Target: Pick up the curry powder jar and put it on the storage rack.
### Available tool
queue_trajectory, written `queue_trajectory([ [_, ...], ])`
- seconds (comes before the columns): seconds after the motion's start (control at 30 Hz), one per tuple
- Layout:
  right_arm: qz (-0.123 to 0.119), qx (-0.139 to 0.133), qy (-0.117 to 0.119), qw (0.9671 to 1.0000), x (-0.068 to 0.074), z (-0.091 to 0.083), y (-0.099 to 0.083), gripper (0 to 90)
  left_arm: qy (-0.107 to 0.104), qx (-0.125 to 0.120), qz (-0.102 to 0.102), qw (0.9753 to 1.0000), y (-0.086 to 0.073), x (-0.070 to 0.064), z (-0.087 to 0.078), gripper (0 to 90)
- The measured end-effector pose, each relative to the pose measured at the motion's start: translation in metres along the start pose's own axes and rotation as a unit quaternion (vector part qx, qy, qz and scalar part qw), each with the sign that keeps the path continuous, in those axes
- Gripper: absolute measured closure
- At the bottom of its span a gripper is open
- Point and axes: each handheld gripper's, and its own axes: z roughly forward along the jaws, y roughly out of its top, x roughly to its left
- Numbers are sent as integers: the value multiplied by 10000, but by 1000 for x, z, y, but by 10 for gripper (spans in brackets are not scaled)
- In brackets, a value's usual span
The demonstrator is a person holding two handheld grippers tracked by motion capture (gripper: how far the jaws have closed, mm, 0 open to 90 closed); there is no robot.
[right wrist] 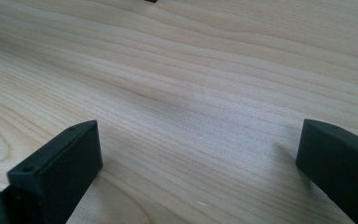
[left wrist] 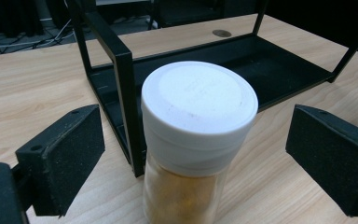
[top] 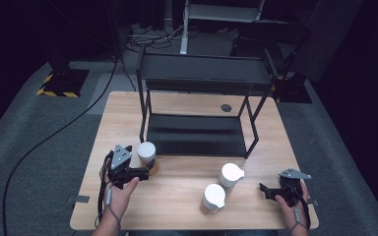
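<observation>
Left gripper (left wrist: 193,158) spread wide around upright spice jar (left wrist: 196,140), right gripper (right wrist: 200,172) gaping, low over table (right wrist: 191,84)

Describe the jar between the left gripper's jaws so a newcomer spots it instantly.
Start at the black two-tier rack on the wooden table. By its front left leg stands a white-lidded spice jar holding orange-brown powder. Two similar jars stand farther right; this one alone sits between the open jaws of the left gripper.
</observation>
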Motion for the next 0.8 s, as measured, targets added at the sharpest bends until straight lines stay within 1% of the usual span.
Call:
queue_trajectory([
  [0.17,1,0,-2,10000,0,0,0,0,4,-51,34,10000,0,0,5,40],
  [0.3,4,0,-4,10000,0,0,0,0,5,-56,-18,10000,0,3,9,41],
  [0.37,3,0,-6,10000,0,0,0,0,8,-42,-64,10000,-1,3,11,49],
  [0.43,6,1,-6,10000,0,0,0,0,10,-33,-69,10000,-1,3,13,65],
  [0.5,6,0,-8,10000,0,0,0,0,18,-5,-60,10000,-1,3,15,81],
  [0.57,7,0,-8,10000,0,0,0,0,10,35,-8,10000,-2,3,17,98],
  [0.6,6,0,-9,10000,0,0,0,0,6,51,15,10000,-2,2,17,124],
  [0.63,6,0,-9,10000,0,0,0,0,12,59,28,10000,-2,2,19,124],
  [0.7,12,0,-12,10000,0,0,0,0,38,104,70,9999,-2,2,21,133],
  [0.73,19,0,-20,10000,0,0,0,0,66,153,73,9998,-2,1,22,154],
  [0.8,21,0,-21,10000,1,0,0,0,37,191,78,9998,-3,2,24,163],
])
